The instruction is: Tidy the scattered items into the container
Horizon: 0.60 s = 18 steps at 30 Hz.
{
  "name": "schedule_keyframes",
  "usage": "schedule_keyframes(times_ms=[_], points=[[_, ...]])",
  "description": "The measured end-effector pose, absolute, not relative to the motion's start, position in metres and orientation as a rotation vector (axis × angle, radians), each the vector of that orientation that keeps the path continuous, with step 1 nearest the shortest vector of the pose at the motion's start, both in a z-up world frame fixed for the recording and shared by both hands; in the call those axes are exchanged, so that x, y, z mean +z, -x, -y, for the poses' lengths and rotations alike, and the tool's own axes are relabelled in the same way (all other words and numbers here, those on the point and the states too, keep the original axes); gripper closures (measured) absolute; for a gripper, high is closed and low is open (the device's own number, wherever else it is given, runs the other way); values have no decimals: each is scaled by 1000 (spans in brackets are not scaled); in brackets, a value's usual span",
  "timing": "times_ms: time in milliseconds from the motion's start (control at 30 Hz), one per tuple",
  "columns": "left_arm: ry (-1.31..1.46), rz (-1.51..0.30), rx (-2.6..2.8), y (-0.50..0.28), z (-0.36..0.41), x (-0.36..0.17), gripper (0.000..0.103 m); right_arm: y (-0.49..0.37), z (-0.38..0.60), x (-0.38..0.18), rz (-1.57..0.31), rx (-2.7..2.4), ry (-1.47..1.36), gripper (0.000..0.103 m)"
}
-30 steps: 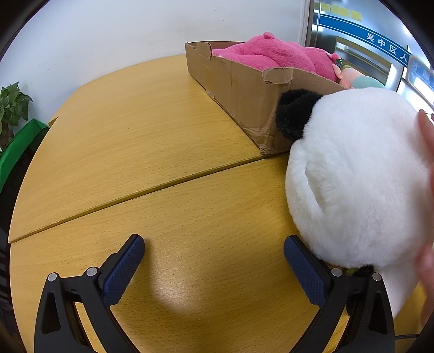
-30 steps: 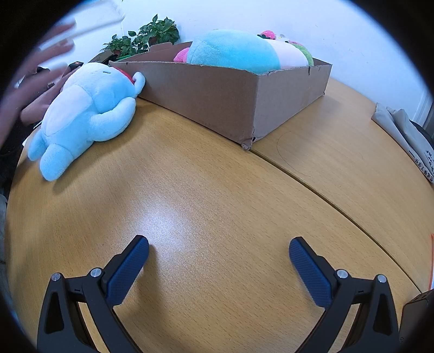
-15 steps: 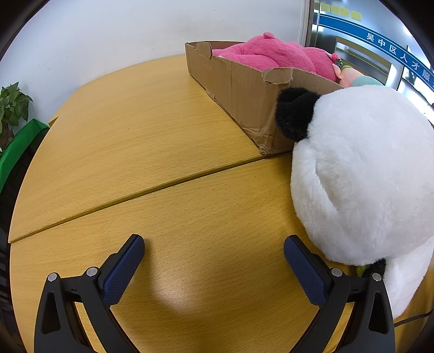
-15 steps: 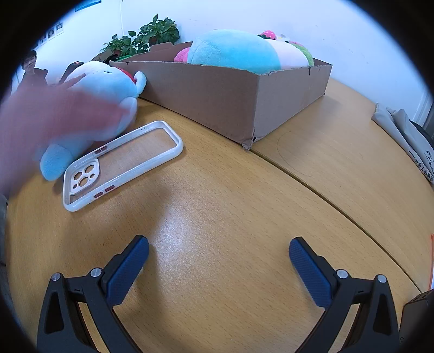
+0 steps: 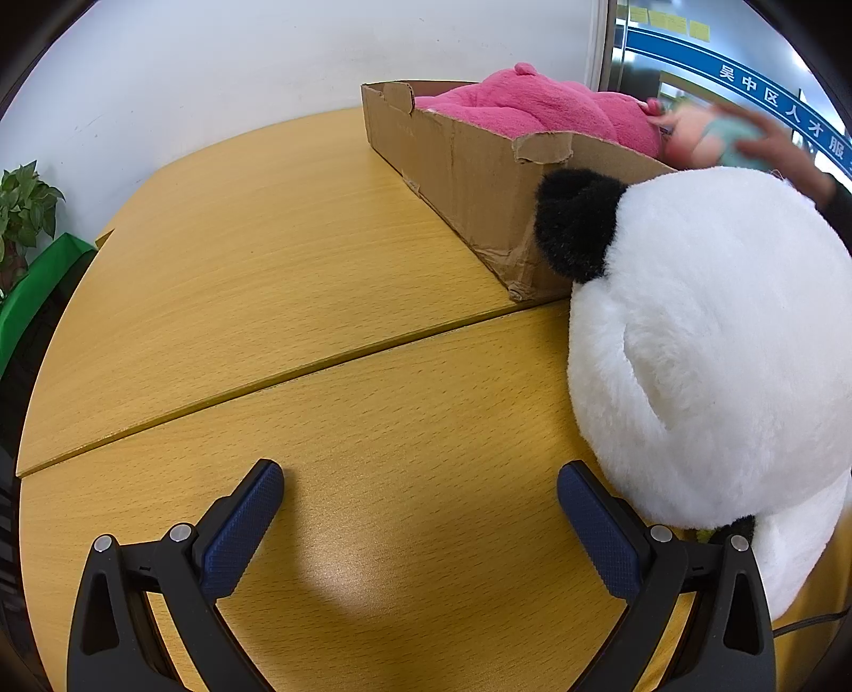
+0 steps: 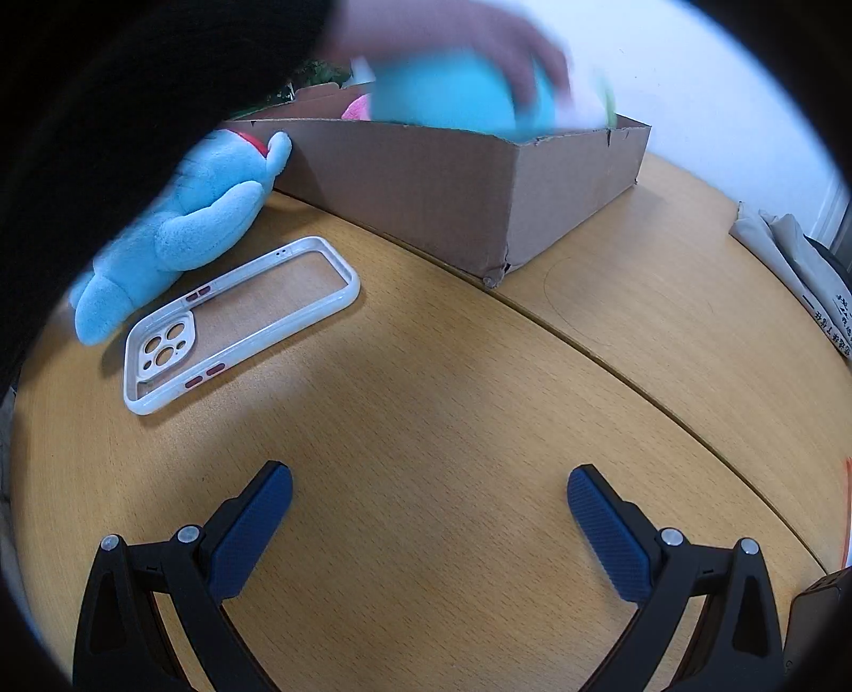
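Observation:
A cardboard box [image 5: 468, 175] stands on the wooden table, with a pink plush [image 5: 532, 106] in it; it also shows in the right wrist view [image 6: 452, 186]. A big white plush with a black ear [image 5: 713, 340] sits beside the box, touching my left gripper's right finger. My left gripper [image 5: 420, 511] is open and empty. In the right wrist view a blue plush [image 6: 186, 223] lies left of the box, with a white phone case [image 6: 234, 319] in front of it. My right gripper [image 6: 428, 511] is open and empty, low over the table.
A person's hand [image 6: 479, 42] and dark sleeve reach over a blurred blue plush [image 6: 452, 96] at the box. A potted plant [image 5: 21, 213] is at the far left. Folded papers [image 6: 799, 277] lie at the right table edge.
A phone case was laid on the table beside the blue plush. The person's hand then moved up onto the plush in the box. Both grippers stayed still.

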<state>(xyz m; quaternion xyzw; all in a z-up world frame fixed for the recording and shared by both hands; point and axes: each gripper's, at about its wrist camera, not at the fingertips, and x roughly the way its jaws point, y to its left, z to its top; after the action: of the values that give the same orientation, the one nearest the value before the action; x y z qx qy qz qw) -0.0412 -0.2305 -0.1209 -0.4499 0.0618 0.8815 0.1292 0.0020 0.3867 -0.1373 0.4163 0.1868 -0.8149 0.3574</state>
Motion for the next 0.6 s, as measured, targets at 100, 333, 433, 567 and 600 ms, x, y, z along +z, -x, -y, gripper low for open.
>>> schedule_keyframes(times_ms=[100,333,433,567,600], points=[[1308,-180,2562,41,230,-121,0,-2,-386,-137,-482,-2103,-1074,0],[1307,-180,2563,42,231,-121,0,-2,-386,-137,-481,-2104,-1075,0],[1304,-179,2566,42,230,-125,0,-3,-387,-137,-483,-2104,-1071,0],[1304,-178,2566,41,229,-123,0,0,-388,-141,-485,-2104,-1069,0],[1305,-178,2566,41,229,-123,0,0,-388,-141,-485,-2104,-1069,0]])
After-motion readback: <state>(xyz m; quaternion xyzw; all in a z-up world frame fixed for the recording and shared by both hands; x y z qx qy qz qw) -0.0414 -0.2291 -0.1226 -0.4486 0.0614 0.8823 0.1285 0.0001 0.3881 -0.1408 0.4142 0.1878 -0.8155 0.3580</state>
